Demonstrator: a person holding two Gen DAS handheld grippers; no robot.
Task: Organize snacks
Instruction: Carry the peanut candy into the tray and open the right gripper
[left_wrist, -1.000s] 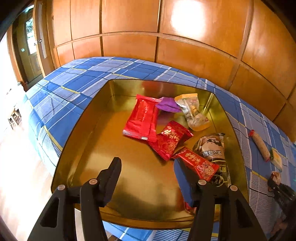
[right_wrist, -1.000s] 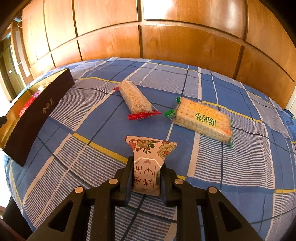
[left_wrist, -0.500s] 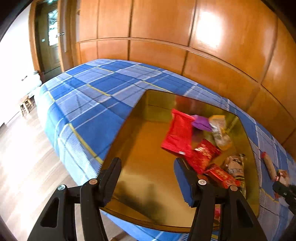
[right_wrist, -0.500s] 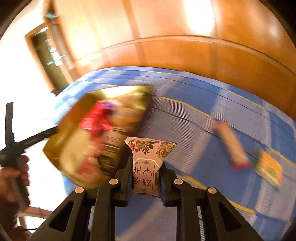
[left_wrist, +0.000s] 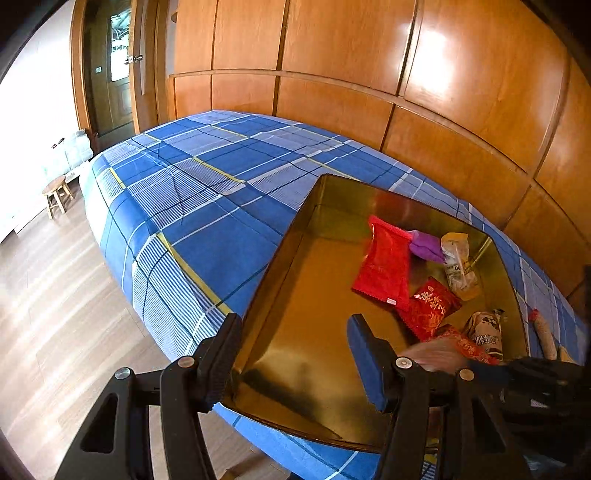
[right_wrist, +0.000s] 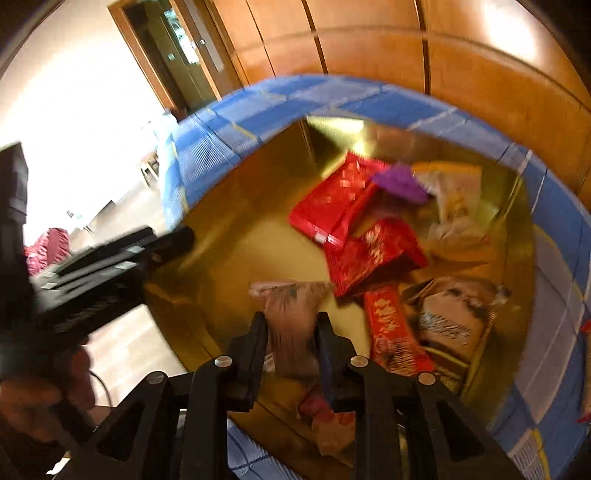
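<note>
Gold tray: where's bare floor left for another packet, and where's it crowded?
Bare: left half of the tray, from its left wall to the large red packet, down to the near rim. Crowded: the right side, where smaller red packets, a purple pouch and a yellow bag cluster.

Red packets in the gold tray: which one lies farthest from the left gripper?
The large plain red packet, beside the purple wrapper toward the tray's far end. The two patterned red packets lie closer to the left gripper.
</note>
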